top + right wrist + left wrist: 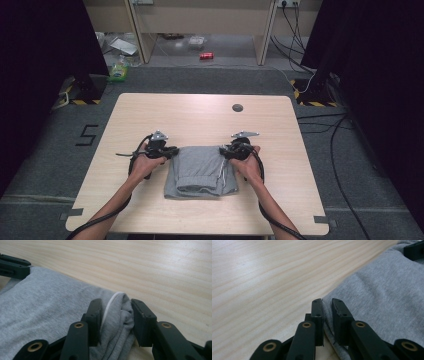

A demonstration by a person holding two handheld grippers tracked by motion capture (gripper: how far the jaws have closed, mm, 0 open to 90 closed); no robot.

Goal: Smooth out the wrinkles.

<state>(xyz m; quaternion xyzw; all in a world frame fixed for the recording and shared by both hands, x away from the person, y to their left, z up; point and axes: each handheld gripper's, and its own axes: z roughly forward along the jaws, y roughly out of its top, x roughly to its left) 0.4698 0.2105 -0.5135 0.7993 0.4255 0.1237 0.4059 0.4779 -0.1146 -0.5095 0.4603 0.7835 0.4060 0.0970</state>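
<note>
While the left tongs (pixel 327 305) are pinching the far left corner of the folded grey jersey garment (pixel 201 170), nearly closed on a thin edge, the right tongs (pixel 115 307) are gripping its bunched far right corner, white drawstring (pixel 110 303) included, jaws held wider. Both hands are resting low, and the garment is lying flat near the front middle of the pale wooden surface (pixel 200 117).

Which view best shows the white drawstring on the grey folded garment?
The high view: the white drawstring runs visibly down the grey garment. The right gripper view shows a short white loop bunched with cloth between the right gripper jaws. The left gripper view shows grey cloth at the left gripper.
</note>
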